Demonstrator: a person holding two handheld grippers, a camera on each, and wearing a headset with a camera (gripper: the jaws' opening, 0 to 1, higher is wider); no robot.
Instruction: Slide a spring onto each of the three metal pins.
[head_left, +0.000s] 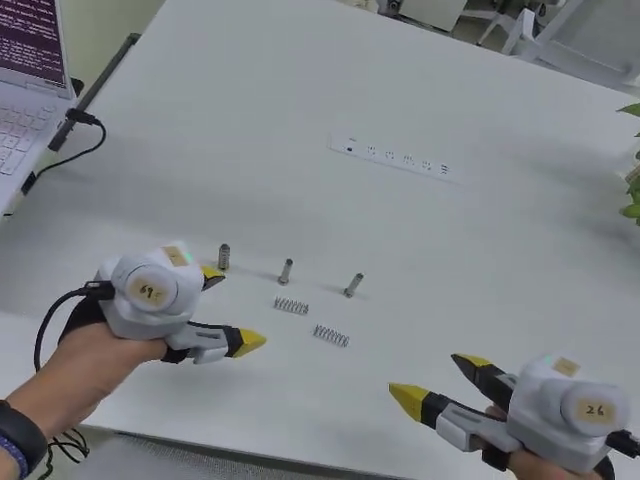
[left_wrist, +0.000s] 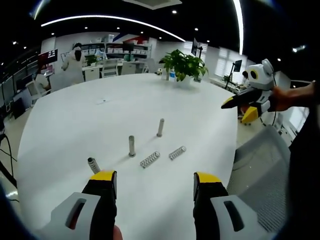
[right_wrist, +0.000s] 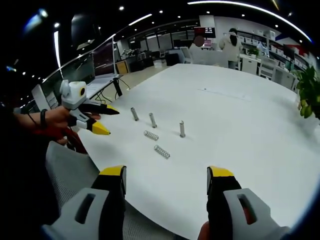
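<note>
matt white table (head_left: 300, 80), dull grey metal pins (head_left: 286, 271), shiny wire springs (head_left: 291, 306)

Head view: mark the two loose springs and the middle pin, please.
farther spring (head_left: 291, 306), head view, middle of its coil
nearer spring (head_left: 331, 336), head view, middle of its coil
middle pin (head_left: 286, 271), head view, halfway up its shaft

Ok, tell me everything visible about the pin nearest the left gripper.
That pin is a short grey metal post standing upright on the white table, at the end of the row of three. Its shaft looks ribbed with coils, as if a spring already sits on it; the other two pins look smooth. It stands just past one jaw of the left gripper, with a small gap between them.
</note>
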